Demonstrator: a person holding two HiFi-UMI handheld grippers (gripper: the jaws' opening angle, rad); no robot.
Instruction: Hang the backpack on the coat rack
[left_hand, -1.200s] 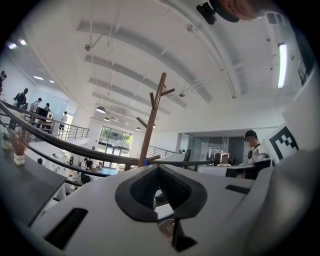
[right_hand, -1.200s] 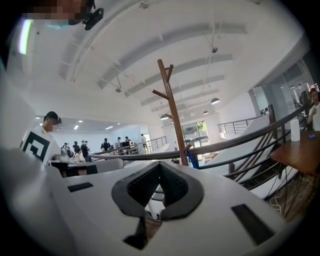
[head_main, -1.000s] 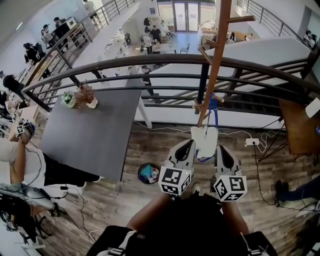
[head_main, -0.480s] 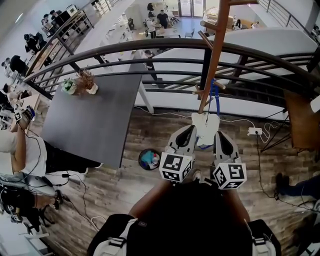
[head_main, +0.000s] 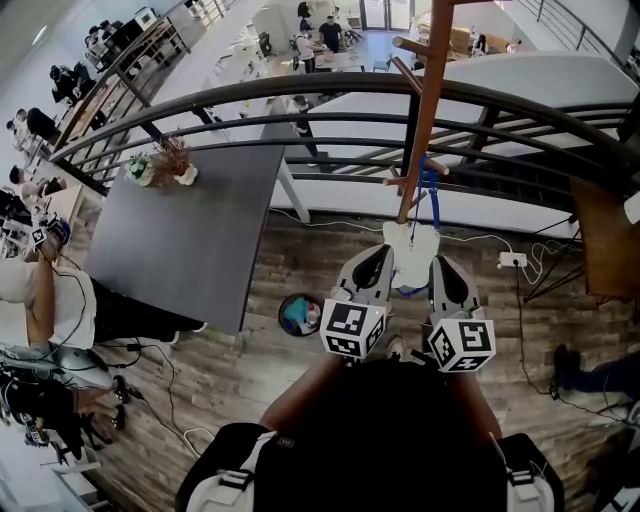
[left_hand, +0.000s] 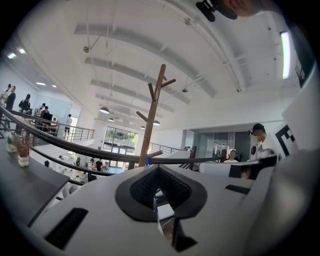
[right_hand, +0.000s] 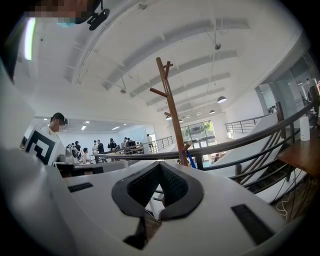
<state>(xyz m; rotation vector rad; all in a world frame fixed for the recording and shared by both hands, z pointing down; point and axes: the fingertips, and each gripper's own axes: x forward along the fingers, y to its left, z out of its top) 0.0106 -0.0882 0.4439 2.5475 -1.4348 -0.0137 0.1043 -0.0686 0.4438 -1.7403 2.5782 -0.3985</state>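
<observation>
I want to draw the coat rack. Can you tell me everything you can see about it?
The coat rack is a tall, thin brown pole that looks wooden, standing upright right by the dark railing. Short pegs stick out slanting upward, some near the top and some lower down. A white backpack hangs by its blue strap from a low peg. The rack's foot is hidden behind the backpack.

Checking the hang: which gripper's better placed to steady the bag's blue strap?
Right, probably. The strap hangs on the pole's right side, nearer the right gripper; the left gripper would have to reach across the bag.
</observation>
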